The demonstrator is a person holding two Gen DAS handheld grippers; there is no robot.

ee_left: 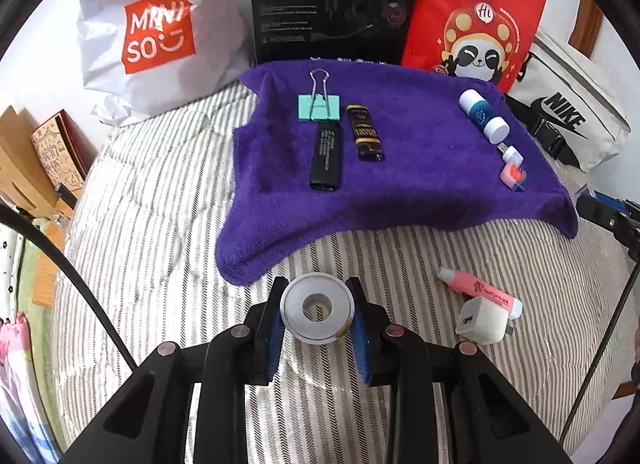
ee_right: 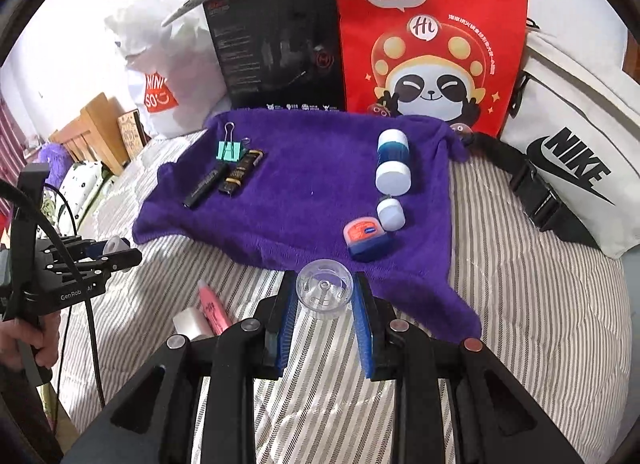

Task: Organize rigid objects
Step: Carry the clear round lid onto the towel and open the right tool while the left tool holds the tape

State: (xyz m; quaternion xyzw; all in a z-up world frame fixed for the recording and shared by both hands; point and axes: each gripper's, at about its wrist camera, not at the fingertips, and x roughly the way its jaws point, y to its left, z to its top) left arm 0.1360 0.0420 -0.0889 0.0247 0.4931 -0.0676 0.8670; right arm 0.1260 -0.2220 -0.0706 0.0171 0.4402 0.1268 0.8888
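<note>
At the far left, a white Miniso bag is leaning against the wall behind the striped bedding, with a black box and a red panda bag standing beside it and a white Nike bag lying at the far right. A purple cloth is lying spread over the bedding in front of them. On the cloth's left part, a mint binder clip is resting just above a black lighter, and a dark gold-printed lighter is lying just beside both. Toward the cloth's right edge, a white-and-blue bottle is lying tilted, with a small white cap piece and a small orange-lidded tin near it. Lower down, the left gripper is holding a white ring-shaped roll above the bare bedding, its blue pads pressing on the roll from both sides. To its right, a pink tube and a white charger plug are lying touching each other on the bedding, off the cloth. In the right wrist view, the right gripper is clamping a clear plastic cap between its blue pads, over the near edge of the cloth. A hand is gripping the left tool's handle at that view's left edge.
</note>
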